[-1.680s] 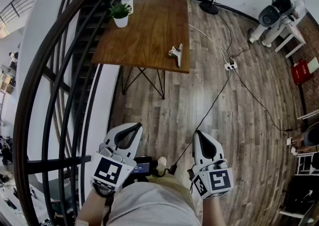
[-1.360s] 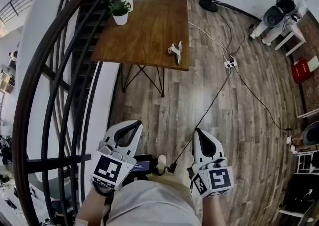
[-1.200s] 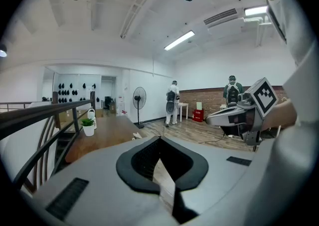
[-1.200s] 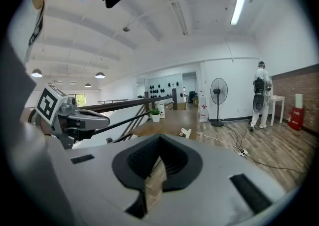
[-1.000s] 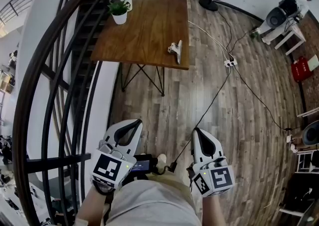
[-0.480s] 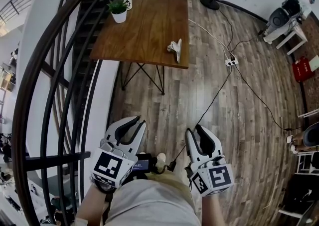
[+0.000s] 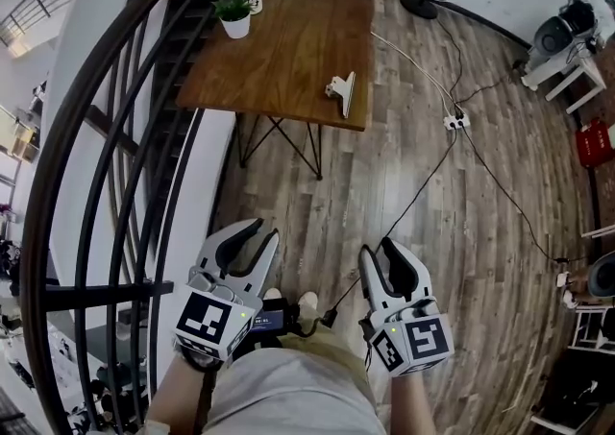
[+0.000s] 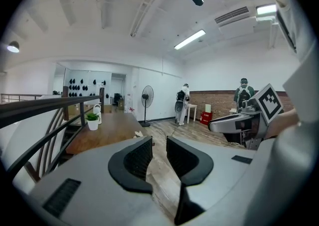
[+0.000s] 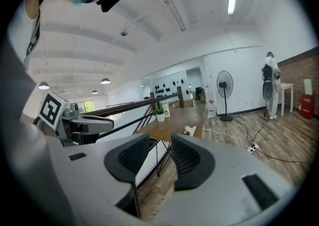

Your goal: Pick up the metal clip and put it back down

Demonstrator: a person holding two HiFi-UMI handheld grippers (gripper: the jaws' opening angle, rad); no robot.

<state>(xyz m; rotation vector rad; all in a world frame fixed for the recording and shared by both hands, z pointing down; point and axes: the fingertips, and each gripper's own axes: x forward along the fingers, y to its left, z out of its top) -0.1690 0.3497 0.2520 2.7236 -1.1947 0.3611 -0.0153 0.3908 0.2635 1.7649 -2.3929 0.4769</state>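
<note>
On the surface (image 7: 288, 49), the metal clip (image 7: 341, 93) lies by the right edge; left gripper (image 7: 258, 231) and right gripper (image 7: 378, 251) fingers are opening, partly apart, holding nothing

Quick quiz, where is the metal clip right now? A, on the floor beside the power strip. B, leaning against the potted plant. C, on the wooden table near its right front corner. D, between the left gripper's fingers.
C: the metal clip lies on the wooden table by its near right corner, well apart from the potted plant.
</note>
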